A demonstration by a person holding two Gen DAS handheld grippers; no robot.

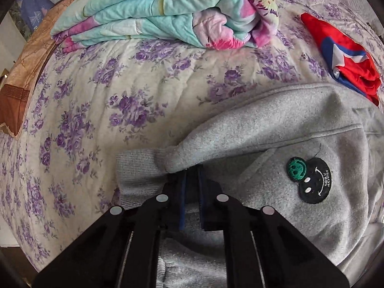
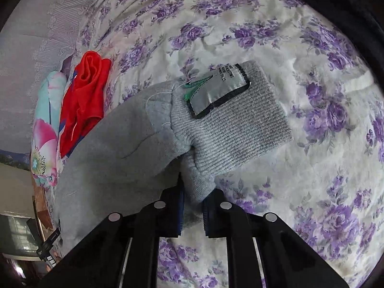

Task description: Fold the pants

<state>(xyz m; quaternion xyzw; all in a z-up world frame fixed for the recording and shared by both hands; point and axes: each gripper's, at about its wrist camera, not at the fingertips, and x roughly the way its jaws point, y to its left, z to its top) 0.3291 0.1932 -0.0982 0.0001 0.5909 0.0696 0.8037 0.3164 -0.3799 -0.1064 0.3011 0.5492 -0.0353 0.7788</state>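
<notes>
My left gripper (image 1: 192,180) has its fingers clamped on a fold of the grey sweatpants (image 1: 276,129), which lie on the bed's purple-flowered quilt (image 1: 96,100); a black smiley patch (image 1: 309,180) shows to the right of the fingers, a ribbed cuff (image 1: 136,168) to the left; my right gripper (image 2: 193,192) has its fingers pinched on the other ribbed cuff (image 2: 240,129), whose sewn label (image 2: 218,88) faces up; a red garment (image 1: 345,55) lies at far right, well apart from a folded floral blanket (image 1: 168,12) at the far side of the bed.
</notes>
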